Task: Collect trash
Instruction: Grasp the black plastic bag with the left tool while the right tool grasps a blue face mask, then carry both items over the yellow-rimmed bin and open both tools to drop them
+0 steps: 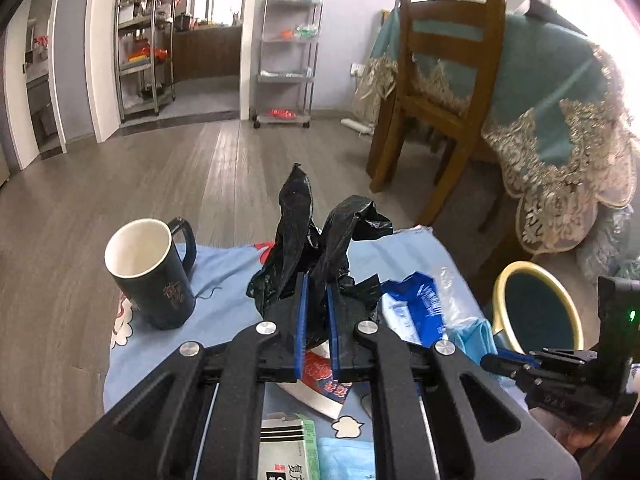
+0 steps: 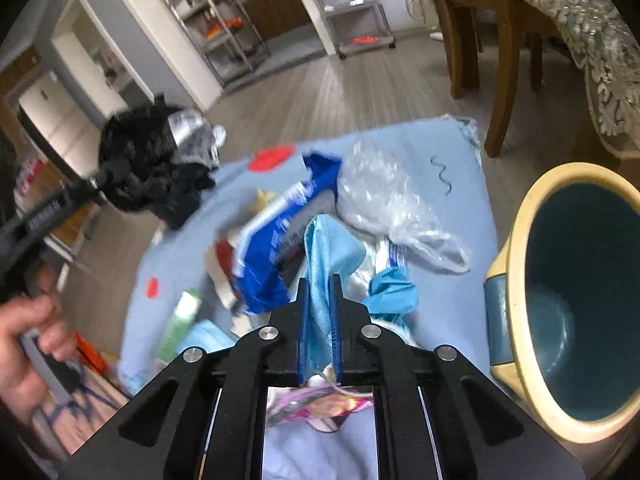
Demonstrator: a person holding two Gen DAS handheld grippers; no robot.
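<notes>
- The left gripper [image 1: 317, 300] has its blue pads pressed together on a crumpled black plastic bag [image 1: 320, 236], which stands above the light-blue cloth [image 1: 224, 272] and not flat on it.
- The right gripper [image 2: 319, 300] pinches a pale blue piece of trash [image 2: 326, 256] between its 2 fingers.
- A blue-and-white wrapper [image 2: 272, 240] and a clear plastic bag [image 2: 384, 200] lie on the cloth just beyond.
- A black mug [image 1: 150, 272] stands upright at the left.
- The yellow-rimmed bin [image 2: 576, 300] sits beside the cloth's right edge.
</notes>
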